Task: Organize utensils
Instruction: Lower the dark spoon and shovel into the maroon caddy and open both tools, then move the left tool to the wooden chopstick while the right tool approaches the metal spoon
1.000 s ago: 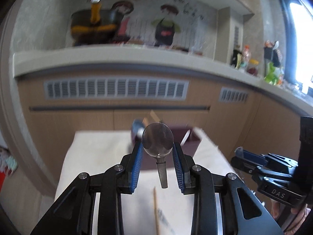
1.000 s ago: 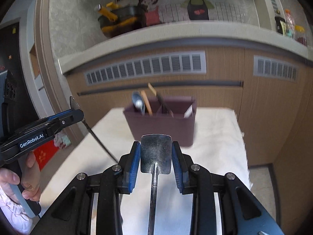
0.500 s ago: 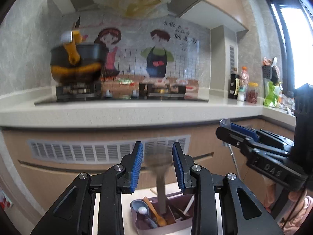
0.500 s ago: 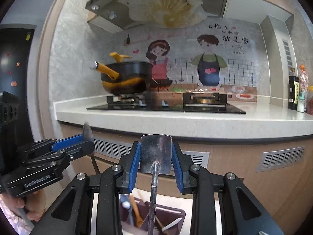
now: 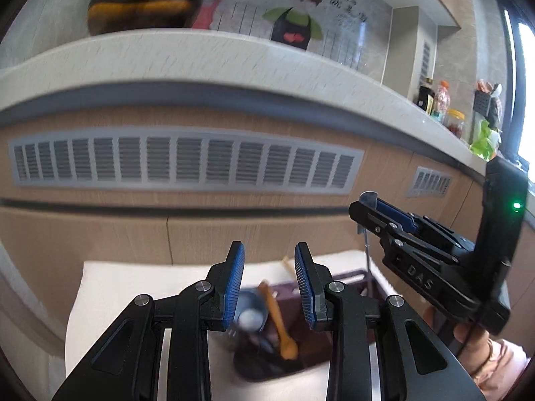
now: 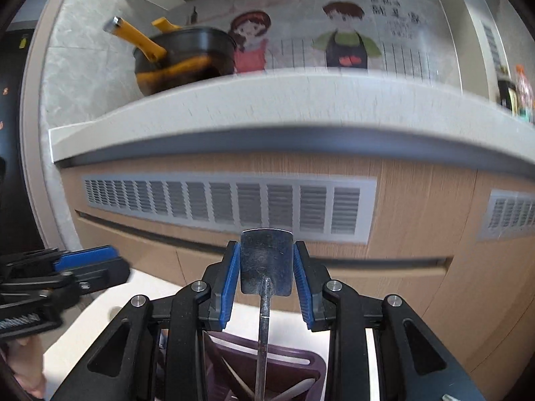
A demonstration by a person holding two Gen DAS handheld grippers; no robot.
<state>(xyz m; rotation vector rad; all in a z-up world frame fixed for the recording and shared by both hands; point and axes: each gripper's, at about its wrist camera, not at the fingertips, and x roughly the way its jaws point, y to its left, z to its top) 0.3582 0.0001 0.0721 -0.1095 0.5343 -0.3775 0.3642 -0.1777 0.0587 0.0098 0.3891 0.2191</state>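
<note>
My left gripper (image 5: 269, 284) is open and empty above the dark purple utensil holder (image 5: 354, 344). The holder holds a metal spoon (image 5: 249, 314), an orange wooden spoon (image 5: 279, 324) and other utensils. My right gripper (image 6: 266, 275) is shut on the flat end of a metal utensil (image 6: 266, 262). Its thin shaft hangs down into the holder (image 6: 294, 364). In the left wrist view the right gripper (image 5: 384, 215) sits at the right, above the holder's right end. The left gripper shows at the left edge of the right wrist view (image 6: 67, 274).
The holder stands on a white cloth-covered table (image 5: 133, 287). Behind it is a wooden cabinet front with grey vent grilles (image 5: 187, 163) under a white counter (image 6: 267, 100). A black pot with orange handles (image 6: 184, 60) sits on the counter, bottles (image 5: 441, 103) at the right.
The spoon that my left gripper held now lies in the holder and that gripper is empty. Both cameras have tilted down. The right gripper has lowered its utensil into the holder.
</note>
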